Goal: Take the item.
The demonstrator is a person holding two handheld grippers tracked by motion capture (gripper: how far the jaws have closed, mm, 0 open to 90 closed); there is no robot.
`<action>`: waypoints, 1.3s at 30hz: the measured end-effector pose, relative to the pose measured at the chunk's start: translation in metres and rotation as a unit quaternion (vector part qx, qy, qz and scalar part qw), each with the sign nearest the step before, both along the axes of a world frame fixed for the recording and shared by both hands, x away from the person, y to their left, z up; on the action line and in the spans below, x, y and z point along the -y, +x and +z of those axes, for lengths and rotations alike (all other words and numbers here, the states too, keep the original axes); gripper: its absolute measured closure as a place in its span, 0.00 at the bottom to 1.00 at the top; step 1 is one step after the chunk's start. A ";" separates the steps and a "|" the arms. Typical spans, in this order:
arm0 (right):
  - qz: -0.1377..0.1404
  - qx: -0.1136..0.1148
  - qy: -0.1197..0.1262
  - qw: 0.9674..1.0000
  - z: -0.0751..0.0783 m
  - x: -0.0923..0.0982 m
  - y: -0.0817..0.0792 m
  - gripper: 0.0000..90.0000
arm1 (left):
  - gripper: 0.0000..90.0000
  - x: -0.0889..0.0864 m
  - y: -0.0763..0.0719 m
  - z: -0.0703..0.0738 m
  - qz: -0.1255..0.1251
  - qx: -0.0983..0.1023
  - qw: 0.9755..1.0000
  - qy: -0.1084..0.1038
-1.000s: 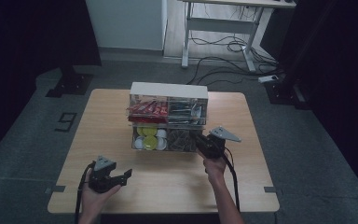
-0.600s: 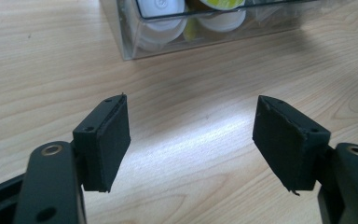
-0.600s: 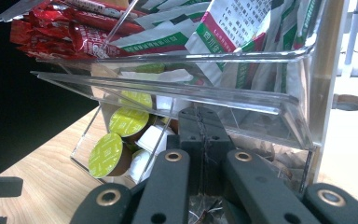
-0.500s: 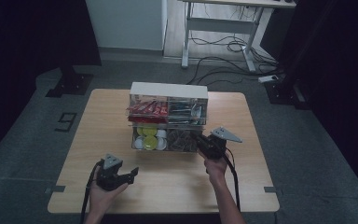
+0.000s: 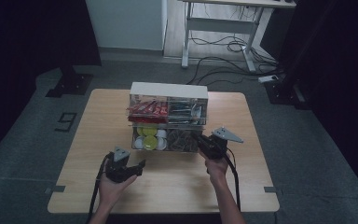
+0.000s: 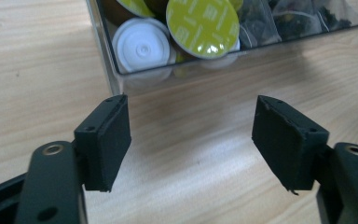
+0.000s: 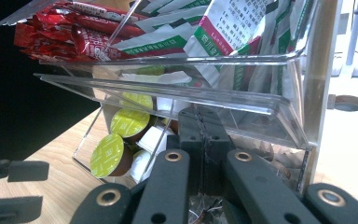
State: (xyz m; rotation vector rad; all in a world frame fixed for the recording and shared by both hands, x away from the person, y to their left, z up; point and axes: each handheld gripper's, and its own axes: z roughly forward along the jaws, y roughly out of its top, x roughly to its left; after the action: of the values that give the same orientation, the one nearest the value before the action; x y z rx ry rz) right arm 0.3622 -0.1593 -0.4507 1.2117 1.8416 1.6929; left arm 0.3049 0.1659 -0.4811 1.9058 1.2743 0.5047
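1. High view: clear organizer (image 5: 168, 116) stands mid-tabletop (image 5: 98, 116), white top, two tiers.
2. Upper tier: red sachets (image 5: 147, 110) on the left side, green-and-white packets (image 5: 185, 111) on the right.
3. Lower tier: pods (image 5: 150, 140) on the left side, dark bags (image 5: 182, 138) on the right.
4. Right gripper (image 5: 204, 140) is at the organizer's lower front right corner, right hand (image 5: 216, 165) behind it, grey plate on top.
5. Right gripper view: right fingers (image 7: 200, 140) clenched, pads pressed flat together; no item clearly seen between them. They sit under the sloped clear front panel, tips at the lower bin's opening by the dark bags (image 7: 261, 154).
6. Same view: green-lidded pods (image 7: 121, 135) to the left of the fingers, sachets (image 7: 70, 28) and packets (image 7: 223, 28) above.
7. Left gripper (image 5: 137, 165) is over bare tabletop, just in front of the organizer's lower left corner, apart from it; left hand (image 5: 114, 179) holds it.
8. Left gripper view: left fingers (image 6: 105, 140) released, wide gap, nothing between, bare wood below.
9. Same view: organizer's corner (image 6: 109, 70) just beyond the tips, with a white pod (image 6: 142, 46) and a green pod (image 6: 203, 21) behind the wall.
10. Left gripper (image 7: 25, 189) also shows at the lower left edge of the right gripper view, fingers parted.
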 end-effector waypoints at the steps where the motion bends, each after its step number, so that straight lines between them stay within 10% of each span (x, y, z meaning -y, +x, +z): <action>1: 0.000 0.000 0.000 1.000 0.000 0.000 0.000 0.99 | 0.32 0.001 0.002 0.001 0.002 0.002 1.000 -0.002; 39: -0.002 0.004 0.009 1.000 0.003 0.006 -0.001 0.99 | 0.33 0.028 0.034 0.011 0.012 0.018 1.000 0.006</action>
State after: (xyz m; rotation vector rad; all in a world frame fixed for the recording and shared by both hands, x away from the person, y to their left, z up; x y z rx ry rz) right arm 0.3611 -0.1650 -0.4478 1.2119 1.8217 1.7127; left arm 0.3387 0.1380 -0.4699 1.8845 1.2752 0.5571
